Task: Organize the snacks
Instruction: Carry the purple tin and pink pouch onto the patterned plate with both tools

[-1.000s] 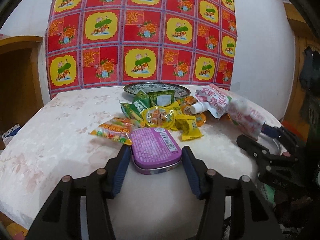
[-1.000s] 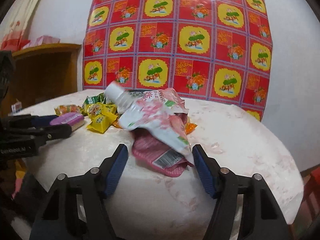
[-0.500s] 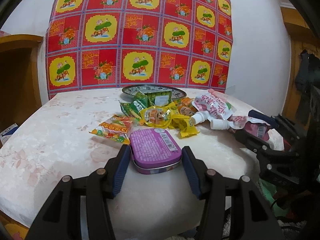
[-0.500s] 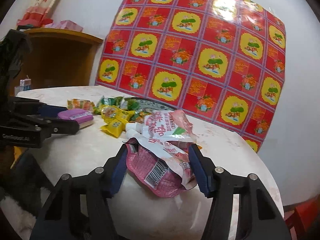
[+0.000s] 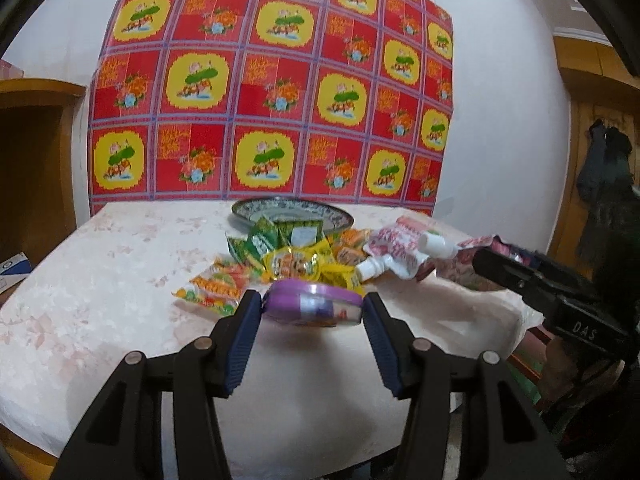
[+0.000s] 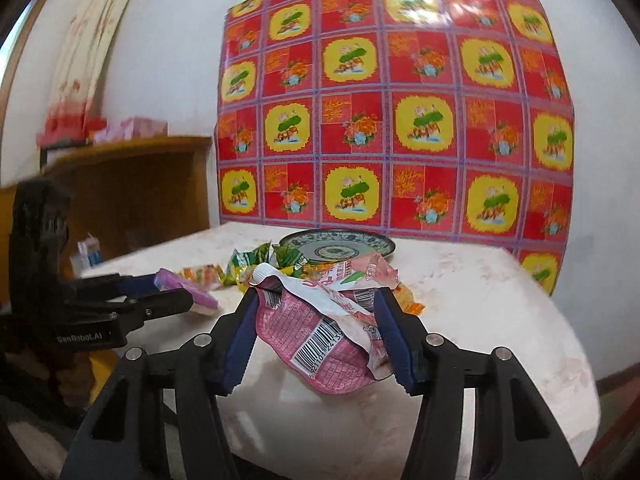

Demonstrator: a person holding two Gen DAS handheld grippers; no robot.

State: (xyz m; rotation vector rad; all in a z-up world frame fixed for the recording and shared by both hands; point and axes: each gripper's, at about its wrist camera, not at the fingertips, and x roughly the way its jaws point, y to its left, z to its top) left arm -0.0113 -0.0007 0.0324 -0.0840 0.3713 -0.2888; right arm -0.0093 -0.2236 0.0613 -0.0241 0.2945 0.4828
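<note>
My left gripper (image 5: pixel 312 308) is shut on a purple tin (image 5: pixel 312 305) and holds it tilted above the table's near edge. It also shows in the right wrist view (image 6: pixel 188 294). My right gripper (image 6: pixel 316 314) is shut on a pink spouted pouch (image 6: pixel 332 340), lifted off the table. A second pink pouch (image 5: pixel 390 248) lies by a heap of green, yellow and orange candy packets (image 5: pixel 292 258). Behind the heap sits a patterned plate (image 5: pixel 294 214), also seen in the right wrist view (image 6: pixel 340 245).
The white flowered tablecloth (image 5: pixel 100 288) covers a table against a wall with a red and yellow patterned sheet (image 5: pixel 272 92). A wooden shelf (image 5: pixel 28 168) stands at the left. A dark garment (image 5: pixel 608 172) hangs on a wooden door at the right.
My left gripper has lifted the purple tin off the table and tilted it. My right gripper has raised the pink pouch and pulled it back from the heap.
</note>
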